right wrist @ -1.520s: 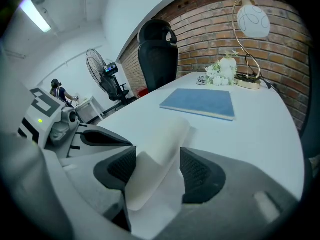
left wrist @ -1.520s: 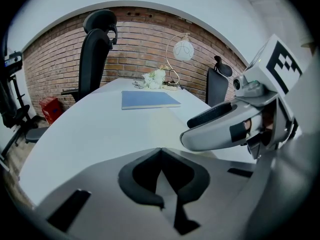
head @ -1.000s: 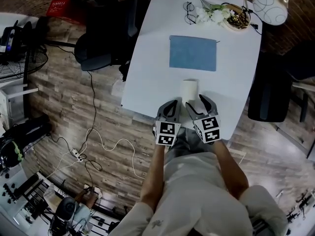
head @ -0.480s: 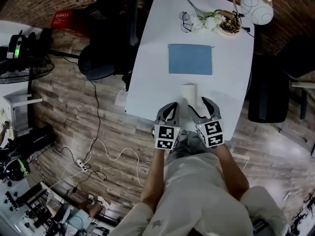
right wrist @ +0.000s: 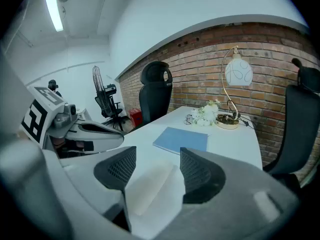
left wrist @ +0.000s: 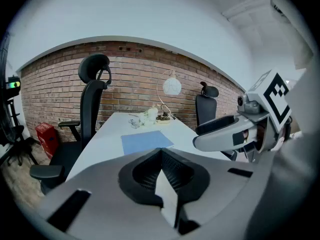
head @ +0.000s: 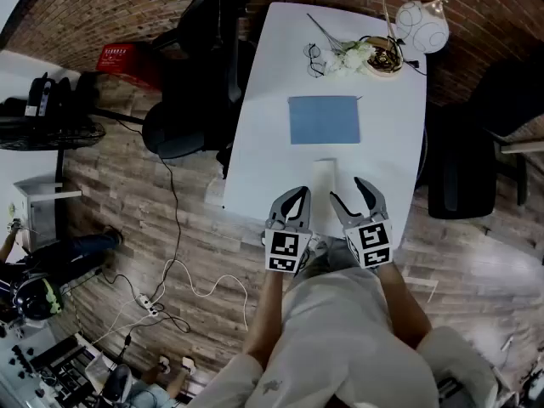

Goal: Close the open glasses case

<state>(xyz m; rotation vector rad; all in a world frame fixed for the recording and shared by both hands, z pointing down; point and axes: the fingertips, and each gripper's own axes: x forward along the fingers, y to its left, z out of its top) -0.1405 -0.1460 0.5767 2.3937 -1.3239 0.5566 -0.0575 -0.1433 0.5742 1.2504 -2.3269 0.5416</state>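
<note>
- Glasses case: sits at the near edge of the desk, just this side of the blue mat. Same spot as a second ago, so it hasn't been shoved around.
- What did change: the two grippers have drifted a bit wider apart, and both sit right at the case's near end.
- For the task, that fits either lining up on the lid or backing off after it. I honestly can't tell from these views whether the lid is down.
- Left gripper: off the case's left side, jaws pinched together on nothing, pointing toward the far edge.
- Right gripper: off the right side, jaws spread wide. Its own view lines the case up in the gap, just ahead of the tips, but it isn't gripped.
</note>
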